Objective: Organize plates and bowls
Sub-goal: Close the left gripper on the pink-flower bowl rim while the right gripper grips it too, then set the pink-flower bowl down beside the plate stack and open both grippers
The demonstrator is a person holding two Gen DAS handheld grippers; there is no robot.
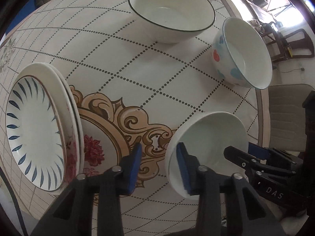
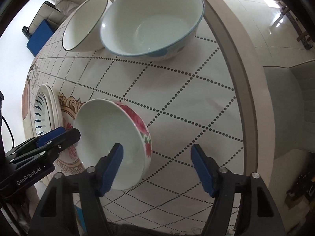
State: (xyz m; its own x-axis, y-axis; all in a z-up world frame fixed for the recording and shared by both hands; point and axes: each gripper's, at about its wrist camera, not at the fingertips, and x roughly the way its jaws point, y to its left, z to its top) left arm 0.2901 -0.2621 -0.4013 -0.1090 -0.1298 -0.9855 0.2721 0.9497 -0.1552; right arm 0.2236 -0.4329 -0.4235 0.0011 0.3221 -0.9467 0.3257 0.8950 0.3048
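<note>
Jaws of your left gripper (image 1: 159, 166) straddle the rim of the white ceramic bowl with red flowers (image 2: 110, 143), half-closed, not pinching. Your right gripper (image 2: 157, 167) stands wider, one finger inside that bowl, nothing held.

Stack of white round plates (image 1: 39, 129) sits at the left of the round patterned surface (image 1: 137, 68). White ceramic bowl with red flowers (image 2: 114, 147) sits nearest, right of the plates. Behind it: white bowl with dark rim (image 1: 171, 13), far centre; white bowl with blue and red spots (image 1: 244, 53) just right of it, near the surface edge.
</note>
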